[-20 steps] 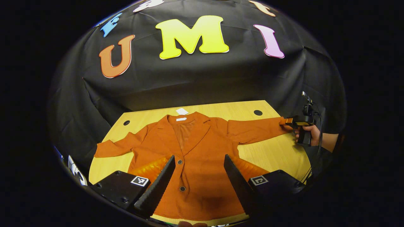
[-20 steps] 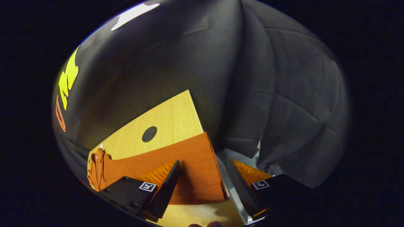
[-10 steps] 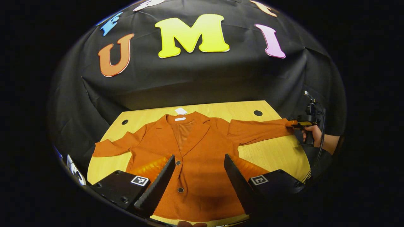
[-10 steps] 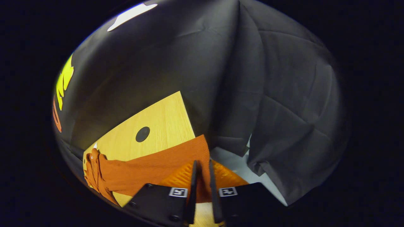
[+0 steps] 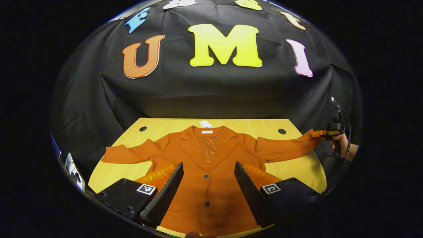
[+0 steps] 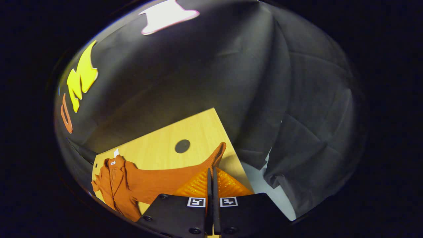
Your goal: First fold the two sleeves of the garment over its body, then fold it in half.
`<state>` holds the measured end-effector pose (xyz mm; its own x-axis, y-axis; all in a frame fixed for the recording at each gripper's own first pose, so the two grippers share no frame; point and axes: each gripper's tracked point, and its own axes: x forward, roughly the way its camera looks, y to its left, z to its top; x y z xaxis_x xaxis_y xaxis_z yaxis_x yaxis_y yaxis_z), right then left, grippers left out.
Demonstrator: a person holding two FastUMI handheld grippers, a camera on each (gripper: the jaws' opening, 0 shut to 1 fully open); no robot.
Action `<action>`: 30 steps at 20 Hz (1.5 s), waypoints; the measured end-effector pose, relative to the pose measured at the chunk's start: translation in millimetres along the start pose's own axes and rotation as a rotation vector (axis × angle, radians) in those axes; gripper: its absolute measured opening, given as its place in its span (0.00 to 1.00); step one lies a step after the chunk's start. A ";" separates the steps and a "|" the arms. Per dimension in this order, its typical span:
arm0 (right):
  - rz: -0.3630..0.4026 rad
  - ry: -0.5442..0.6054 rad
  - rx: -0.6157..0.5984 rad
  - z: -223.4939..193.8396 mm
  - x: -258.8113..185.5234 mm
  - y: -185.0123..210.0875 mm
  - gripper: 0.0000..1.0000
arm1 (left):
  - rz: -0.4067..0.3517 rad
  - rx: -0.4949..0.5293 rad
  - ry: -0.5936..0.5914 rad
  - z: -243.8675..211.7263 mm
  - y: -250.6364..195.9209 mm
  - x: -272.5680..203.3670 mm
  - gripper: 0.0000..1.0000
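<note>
R gripper: clamped tight on rust-orange ribbed jacket's right sleeve cuff, lifted, ready to fold inward.
L gripper: wide open, empty, above jacket hem.

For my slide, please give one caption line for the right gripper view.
Right gripper shut on the jacket sleeve cuff, lifting it above the table.

The rust-orange buttoned jacket's hem was hidden behind the left gripper's fingers; its sleeve cuff was covered where pinched.
</note>
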<state>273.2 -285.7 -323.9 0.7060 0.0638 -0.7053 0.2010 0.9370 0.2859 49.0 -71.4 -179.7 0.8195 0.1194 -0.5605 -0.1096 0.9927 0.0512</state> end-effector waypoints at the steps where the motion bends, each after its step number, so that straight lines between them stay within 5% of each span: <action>1: 0.006 -0.017 -0.019 7.9 -12.8 17.0 0.01 | -0.004 -0.008 -0.013 2.0 8.7 -1.3 1.00; 12: 0.138 -0.080 -0.255 -1.4 -87.2 295.2 0.01 | 0.047 -0.021 -0.248 31.8 157.2 -44.2 1.00; 20: 0.303 -0.058 -0.439 -87.8 -77.1 494.5 0.01 | 0.157 -0.135 -0.260 -4.3 270.9 -68.9 1.00; 30: 0.355 0.169 -0.588 -254.7 25.9 597.9 0.01 | 0.308 -0.268 -0.187 -69.5 353.1 -103.5 0.98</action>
<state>238.6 363.6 -336.5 0.5362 0.4079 -0.7390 -0.4558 0.8768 0.1532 -113.7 265.4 -161.1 0.8108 0.4344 -0.3924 -0.4859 0.8732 -0.0374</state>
